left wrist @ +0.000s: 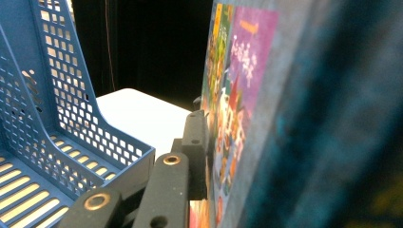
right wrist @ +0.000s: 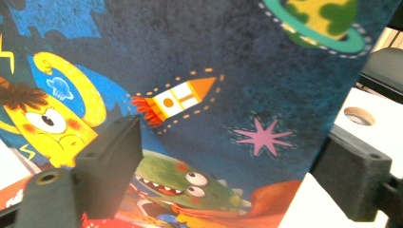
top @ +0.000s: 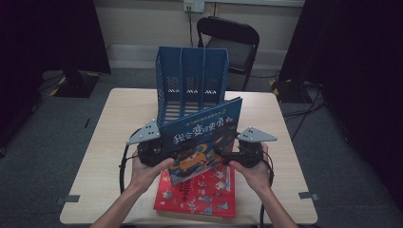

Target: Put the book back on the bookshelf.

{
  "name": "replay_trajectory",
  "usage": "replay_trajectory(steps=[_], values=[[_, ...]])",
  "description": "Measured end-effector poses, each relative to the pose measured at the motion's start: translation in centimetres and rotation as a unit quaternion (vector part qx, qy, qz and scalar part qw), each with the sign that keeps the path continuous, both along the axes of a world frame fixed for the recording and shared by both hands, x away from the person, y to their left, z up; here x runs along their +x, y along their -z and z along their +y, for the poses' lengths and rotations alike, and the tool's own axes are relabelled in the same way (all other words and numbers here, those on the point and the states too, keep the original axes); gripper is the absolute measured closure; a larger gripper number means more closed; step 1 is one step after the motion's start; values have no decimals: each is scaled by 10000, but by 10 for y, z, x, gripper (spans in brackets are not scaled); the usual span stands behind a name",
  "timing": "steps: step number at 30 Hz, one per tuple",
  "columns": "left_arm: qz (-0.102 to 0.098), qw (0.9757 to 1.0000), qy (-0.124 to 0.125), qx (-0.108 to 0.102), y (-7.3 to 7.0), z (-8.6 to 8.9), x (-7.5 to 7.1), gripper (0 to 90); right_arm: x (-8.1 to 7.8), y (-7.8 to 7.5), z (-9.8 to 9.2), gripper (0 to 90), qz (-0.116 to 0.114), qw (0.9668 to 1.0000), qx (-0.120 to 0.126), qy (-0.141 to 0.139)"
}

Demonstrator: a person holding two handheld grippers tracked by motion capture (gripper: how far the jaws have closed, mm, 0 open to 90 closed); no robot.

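Two grippers hold a blue picture book point(top: 202, 137) upright before a blue file rack point(top: 191, 80): left gripper point(top: 164, 154) clamped, right gripper point(top: 228, 156) spread around its edge.

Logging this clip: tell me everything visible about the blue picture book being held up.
The blue picture book, a thin glossy volume with a cartoon monster, rocket and orange title characters on its cover, is raised and tilted in front of the blue plastic file rack. The left hand-held gripper pinches its left edge; the right hand-held gripper straddles its right edge.
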State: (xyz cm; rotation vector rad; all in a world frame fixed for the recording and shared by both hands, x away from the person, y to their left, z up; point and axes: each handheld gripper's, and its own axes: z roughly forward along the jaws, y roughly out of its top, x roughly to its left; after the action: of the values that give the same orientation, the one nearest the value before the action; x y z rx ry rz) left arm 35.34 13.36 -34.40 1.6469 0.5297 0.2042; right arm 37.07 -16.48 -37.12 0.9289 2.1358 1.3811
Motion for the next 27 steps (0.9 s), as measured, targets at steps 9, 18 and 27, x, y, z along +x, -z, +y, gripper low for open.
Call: replay_trajectory(steps=[9,18,27], values=[[-47,9999,-19,-132,-10,7,-1,763,-1,0,2,215,-36,9999,-64,-113],[97,9999,-53,99,-18,8,-1,782,-2,0,6,200,-63,9998,-113,-129],[-124,9995,-183,214,-19,6,-5,824,1,1,7,207,-54,9998,-96,-156]])
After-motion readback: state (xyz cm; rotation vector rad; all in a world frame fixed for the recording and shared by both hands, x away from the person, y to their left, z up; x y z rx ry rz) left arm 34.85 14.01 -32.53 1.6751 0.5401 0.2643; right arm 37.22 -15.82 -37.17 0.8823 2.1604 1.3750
